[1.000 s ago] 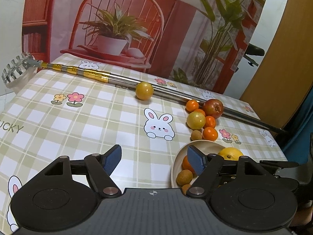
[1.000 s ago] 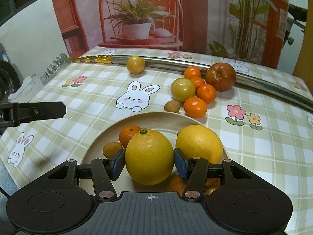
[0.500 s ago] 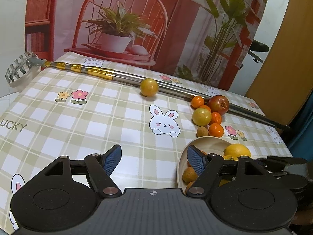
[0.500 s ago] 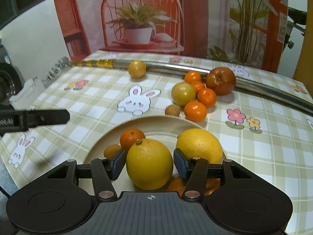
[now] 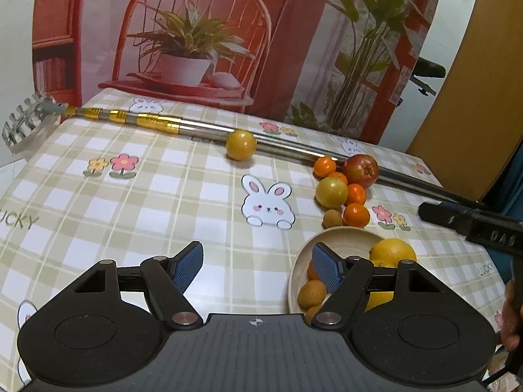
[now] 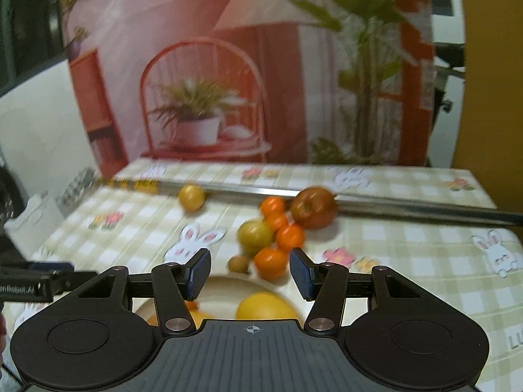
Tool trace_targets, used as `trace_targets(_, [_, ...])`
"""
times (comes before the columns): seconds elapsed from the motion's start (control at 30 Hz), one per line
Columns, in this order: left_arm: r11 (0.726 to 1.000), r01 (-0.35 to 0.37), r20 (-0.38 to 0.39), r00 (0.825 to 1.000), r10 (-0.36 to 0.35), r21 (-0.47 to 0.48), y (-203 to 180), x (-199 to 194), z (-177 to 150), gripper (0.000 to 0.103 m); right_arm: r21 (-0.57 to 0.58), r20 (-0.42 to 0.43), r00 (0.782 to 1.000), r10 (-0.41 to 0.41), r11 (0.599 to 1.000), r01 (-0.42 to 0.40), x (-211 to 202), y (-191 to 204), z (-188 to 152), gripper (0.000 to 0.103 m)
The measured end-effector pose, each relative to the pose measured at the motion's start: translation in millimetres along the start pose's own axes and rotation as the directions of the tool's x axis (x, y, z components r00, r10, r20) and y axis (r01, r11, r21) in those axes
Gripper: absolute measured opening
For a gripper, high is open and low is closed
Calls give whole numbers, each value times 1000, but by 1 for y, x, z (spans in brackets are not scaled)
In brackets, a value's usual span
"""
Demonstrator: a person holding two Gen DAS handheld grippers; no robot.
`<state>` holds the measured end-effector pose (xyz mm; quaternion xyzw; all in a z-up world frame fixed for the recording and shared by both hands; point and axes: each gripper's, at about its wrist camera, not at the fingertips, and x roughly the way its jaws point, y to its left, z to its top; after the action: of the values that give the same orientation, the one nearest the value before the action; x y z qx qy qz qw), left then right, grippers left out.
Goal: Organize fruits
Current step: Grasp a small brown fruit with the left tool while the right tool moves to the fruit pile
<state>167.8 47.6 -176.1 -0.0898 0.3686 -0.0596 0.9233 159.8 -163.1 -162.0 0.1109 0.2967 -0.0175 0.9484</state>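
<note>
The left gripper (image 5: 256,266) is held with its jaws spread wide and nothing between them, above the checked tablecloth (image 5: 137,202) just left of the beige plate (image 5: 340,236). The right gripper (image 6: 250,271) is likewise spread and empty, raised above the plate's (image 6: 225,285) far edge; this view is blurred.

On the plate a large yellow citrus (image 5: 392,251) is seen at the right, with a small brown fruit (image 5: 312,294) near the left rim and an orange one partly hidden behind the left gripper's finger.

Just beyond the plate, a cluster is gathered on the cloth: a red apple (image 5: 361,170) farthest, a yellow-green fruit (image 5: 331,192), several small tangerines (image 5: 356,214) and a small brown fruit (image 5: 332,219) nearest the plate. A single yellow fruit (image 5: 241,145) is left well apart to the left, touching a long metal pole (image 5: 287,148) laid across the far side.
</note>
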Motion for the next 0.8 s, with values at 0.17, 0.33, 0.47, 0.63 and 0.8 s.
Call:
trace_targets(0.17, [999,11,9,1000,-11,36,-8,3,17,72,6,72,997,-40,999,40,-10,-18,14,50])
trace_targets(0.33, [996,42,-9,999,-41,73,-21,15,35,66,32,111,992,-52,998,49,-11,-35,25,50])
trace_targets(0.47, [991,88,-48,995,-84,104,-34,32,45,62,35,121,991,-64,998,61,-8,-44,28,50])
trace_targets(0.63, [982,187,-171,969,-177,40,-44,70,57,46,70,107,991,-74,995,67,0,-57,27,50])
trace_targets(0.8, [980,181,-214,964,-160,82,-59,108,60,37,96,88,993,-78,993,69,6,-71,21,50])
